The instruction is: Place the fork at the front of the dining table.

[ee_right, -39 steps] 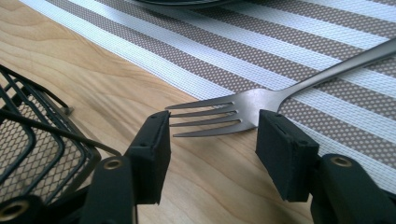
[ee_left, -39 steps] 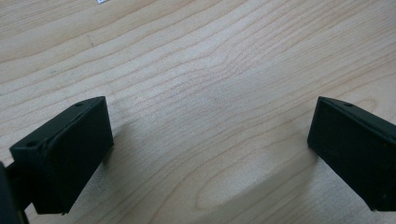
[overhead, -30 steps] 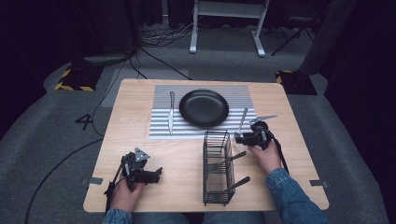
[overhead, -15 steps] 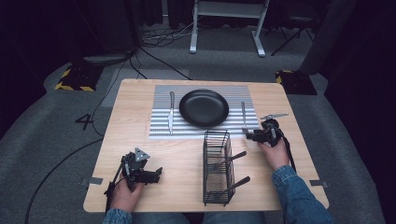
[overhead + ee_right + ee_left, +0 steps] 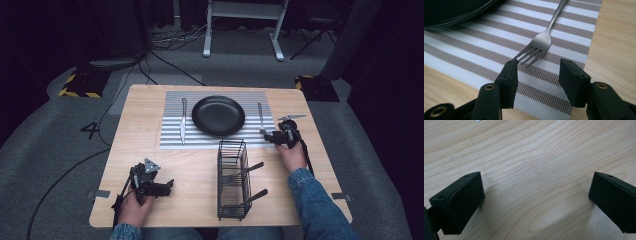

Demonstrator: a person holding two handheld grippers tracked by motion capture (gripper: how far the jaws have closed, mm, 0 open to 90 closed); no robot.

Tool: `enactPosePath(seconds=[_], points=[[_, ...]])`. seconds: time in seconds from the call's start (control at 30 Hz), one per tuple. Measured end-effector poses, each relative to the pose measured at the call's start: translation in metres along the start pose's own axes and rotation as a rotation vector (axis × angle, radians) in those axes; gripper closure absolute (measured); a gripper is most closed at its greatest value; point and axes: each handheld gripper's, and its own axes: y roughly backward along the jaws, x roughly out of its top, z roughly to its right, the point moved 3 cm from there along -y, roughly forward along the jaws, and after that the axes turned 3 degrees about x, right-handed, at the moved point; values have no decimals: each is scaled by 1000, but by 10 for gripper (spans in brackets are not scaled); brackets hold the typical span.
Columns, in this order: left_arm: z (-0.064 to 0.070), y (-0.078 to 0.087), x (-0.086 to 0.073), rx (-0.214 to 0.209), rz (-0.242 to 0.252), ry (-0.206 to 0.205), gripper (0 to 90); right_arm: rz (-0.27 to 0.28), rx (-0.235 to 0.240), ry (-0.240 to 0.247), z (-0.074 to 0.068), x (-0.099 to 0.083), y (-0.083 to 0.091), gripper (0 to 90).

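A black plate (image 5: 218, 115) sits in the middle of a striped placemat (image 5: 172, 137). To its left lies a knife (image 5: 183, 125), to its right a fork (image 5: 260, 117). My right gripper (image 5: 270, 135) rests at the mat's right front corner. In the right gripper view it (image 5: 537, 75) stands open, with the fork (image 5: 541, 42) flat on the placemat (image 5: 474, 57) and its tines just ahead of the jaws, untouched. The plate's rim (image 5: 454, 15) shows at upper left. My left gripper (image 5: 167, 186) is at the table's front left, open (image 5: 536, 195) over bare wood.
A black wire basket (image 5: 232, 177) stands at the front middle of the wooden table (image 5: 145, 105), between my hands, holding two utensils with dark handles that poke out to the right. Cables and a white stand's legs (image 5: 240, 30) are on the floor beyond.
The fork went from my right gripper onto the mat, right of the plate. That gripper opened and drew back a little toward the mat's corner. The left gripper stayed put.
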Motion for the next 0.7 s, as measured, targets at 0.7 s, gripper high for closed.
enactPosePath(seconds=[0.7], points=[[0, 0, 0, 0, 0, 0, 2, 38, 8, 3, -4, -3, 25, 473]])
